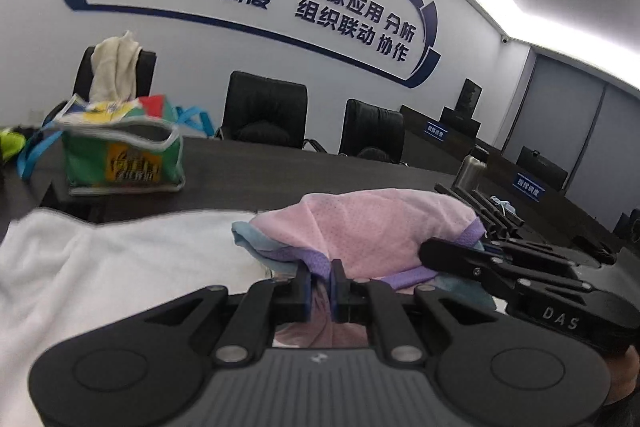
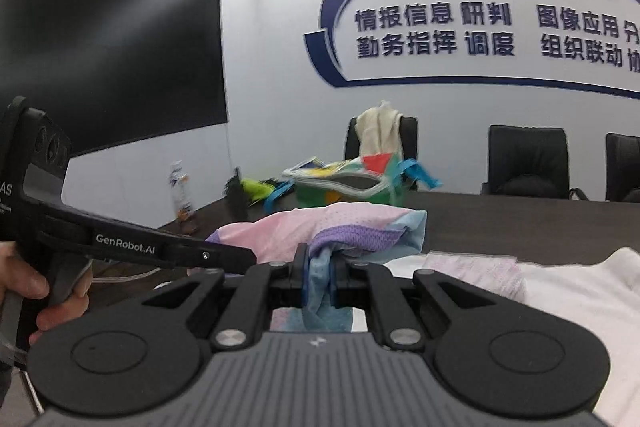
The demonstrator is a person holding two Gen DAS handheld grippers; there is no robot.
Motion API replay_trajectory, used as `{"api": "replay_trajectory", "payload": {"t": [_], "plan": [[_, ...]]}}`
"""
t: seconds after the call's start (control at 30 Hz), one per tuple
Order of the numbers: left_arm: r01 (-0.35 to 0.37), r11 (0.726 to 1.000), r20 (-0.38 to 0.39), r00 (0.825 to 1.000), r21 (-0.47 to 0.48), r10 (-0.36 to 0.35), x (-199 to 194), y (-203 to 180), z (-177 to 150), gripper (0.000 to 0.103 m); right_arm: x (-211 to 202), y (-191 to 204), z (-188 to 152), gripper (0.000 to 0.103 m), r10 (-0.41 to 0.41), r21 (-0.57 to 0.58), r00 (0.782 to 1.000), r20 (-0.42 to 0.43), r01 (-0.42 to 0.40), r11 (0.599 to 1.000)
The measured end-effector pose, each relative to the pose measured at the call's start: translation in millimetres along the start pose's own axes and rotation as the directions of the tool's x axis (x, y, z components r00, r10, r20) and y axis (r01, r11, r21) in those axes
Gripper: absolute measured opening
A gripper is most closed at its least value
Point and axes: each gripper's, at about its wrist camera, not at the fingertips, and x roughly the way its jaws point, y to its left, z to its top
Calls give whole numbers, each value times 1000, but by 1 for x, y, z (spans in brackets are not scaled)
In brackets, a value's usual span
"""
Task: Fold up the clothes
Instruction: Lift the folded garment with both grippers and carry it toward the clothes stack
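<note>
Dark and long, the table (image 1: 280,171) runs through a meeting room with blue lettering on the far wall, and a white cloth (image 1: 100,267) covers its near end. Above that cloth hangs the garment (image 1: 360,227), a pink mesh piece with purple trim and pale blue panels, lifted clear of the table and bunched between the two tools. The left gripper (image 1: 320,281) is clamped on the purple edge; the right gripper (image 2: 320,281) is clamped on a blue fold that trails down between its jaws. Gripping two points of one edge and raising both lets the fabric hang and open out, which I judge to be a step toward laying it flat for a fold. Each camera also catches the other tool from the side, close beside the garment.

Farther off on the left stands a green bag (image 1: 124,155), and behind it a black chair (image 1: 116,71) with a cream cloth (image 1: 116,67) draped over its back. A metal bottle (image 1: 472,167) stands to the right.

Most of the garment is hidden below the gripper bodies, so its type and full shape cannot be told. The bag and far clutter are blurred.
</note>
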Motion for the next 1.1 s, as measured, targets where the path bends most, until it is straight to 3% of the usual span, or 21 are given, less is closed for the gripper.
{"api": "replay_trajectory", "payload": {"t": [0.37,0.7,0.9,1.0,1.1], "plan": [[24,1000,-7,1000,10,-24,84,12,70,7,66,-80,52,8,8,31,1000,-24,-7,999],[69,996,-43,997,-47,-72,187,33,88,7,128,-148,58,8,-25,34,997,-67,28,999],[64,995,-88,994,-80,-71,253,36,57,7,159,-205,27,8,-28,94,992,-123,40,995],[63,988,-153,985,-144,-85,297,43,24,8,192,-243,-13,8,-44,150,969,-243,83,985],[102,983,-95,989,-150,-117,312,49,-1,28,219,-272,-55,9,-44,192,937,-347,117,974]]}}
